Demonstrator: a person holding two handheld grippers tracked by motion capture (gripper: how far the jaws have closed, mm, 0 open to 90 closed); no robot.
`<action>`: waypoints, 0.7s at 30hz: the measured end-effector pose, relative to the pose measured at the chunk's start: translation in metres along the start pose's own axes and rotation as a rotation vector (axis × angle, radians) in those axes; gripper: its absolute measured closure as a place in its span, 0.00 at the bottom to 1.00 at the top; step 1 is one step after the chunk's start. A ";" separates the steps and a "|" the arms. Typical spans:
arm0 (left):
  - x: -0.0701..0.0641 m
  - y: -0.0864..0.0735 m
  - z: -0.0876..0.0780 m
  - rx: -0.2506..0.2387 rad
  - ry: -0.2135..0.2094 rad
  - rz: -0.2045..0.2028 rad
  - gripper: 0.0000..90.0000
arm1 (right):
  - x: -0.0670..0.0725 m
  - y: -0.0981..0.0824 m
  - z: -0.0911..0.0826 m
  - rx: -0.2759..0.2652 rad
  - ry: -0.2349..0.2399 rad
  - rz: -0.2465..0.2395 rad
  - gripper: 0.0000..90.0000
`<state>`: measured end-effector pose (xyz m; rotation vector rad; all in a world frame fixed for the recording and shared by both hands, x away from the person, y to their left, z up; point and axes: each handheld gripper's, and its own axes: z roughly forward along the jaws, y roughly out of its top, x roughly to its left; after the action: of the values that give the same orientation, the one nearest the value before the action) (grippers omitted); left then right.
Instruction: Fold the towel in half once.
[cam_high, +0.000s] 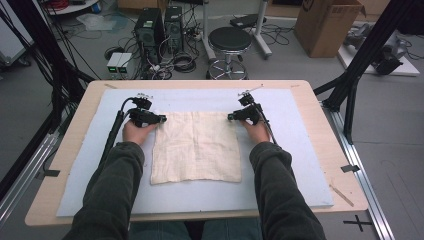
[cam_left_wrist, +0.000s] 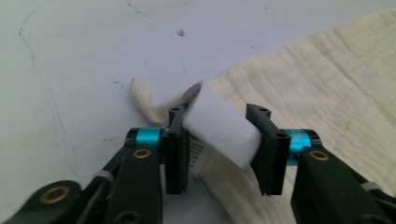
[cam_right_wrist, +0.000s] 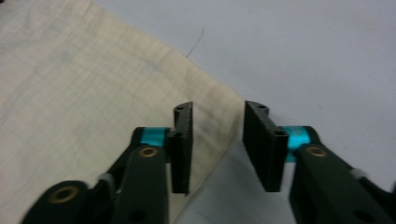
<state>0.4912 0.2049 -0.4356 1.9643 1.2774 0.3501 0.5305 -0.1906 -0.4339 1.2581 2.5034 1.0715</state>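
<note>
A cream square cloth (cam_high: 195, 147) lies flat on the pale mat (cam_high: 295, 150). My left gripper (cam_high: 162, 119) is down at its far left corner and my right gripper (cam_high: 231, 117) at its far right corner. In the left gripper view the gripper (cam_left_wrist: 217, 119) straddles that corner of the cloth (cam_left_wrist: 327, 84). A white label (cam_left_wrist: 219, 133) stands in the gap and reaches both pads, though it does not look squeezed. A small cloth loop (cam_left_wrist: 142, 95) sticks out beside it. In the right gripper view the gripper (cam_right_wrist: 217, 112) is open over the cloth (cam_right_wrist: 93, 93) edge, with a gap showing.
The mat covers most of a wooden table (cam_high: 327, 145). A small wooden stick (cam_high: 341, 195) lies at the table's near right. Beyond the far edge stand a black stool (cam_high: 229, 42), computer towers (cam_high: 150, 30) and a cardboard box (cam_high: 325, 25).
</note>
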 end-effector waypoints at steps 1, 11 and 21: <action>-0.001 0.000 0.000 0.001 0.011 0.007 0.72 | 0.002 0.000 0.001 0.007 -0.004 -0.009 0.74; -0.003 -0.001 0.003 0.004 -0.006 0.009 1.00 | 0.002 -0.001 0.000 0.013 0.018 0.012 0.98; -0.005 0.003 -0.006 -0.024 -0.014 0.042 1.00 | -0.006 -0.001 -0.018 0.001 0.013 0.007 0.98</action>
<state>0.4872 0.2028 -0.4284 1.9730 1.2192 0.3701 0.5259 -0.2049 -0.4218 1.2645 2.5113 1.0842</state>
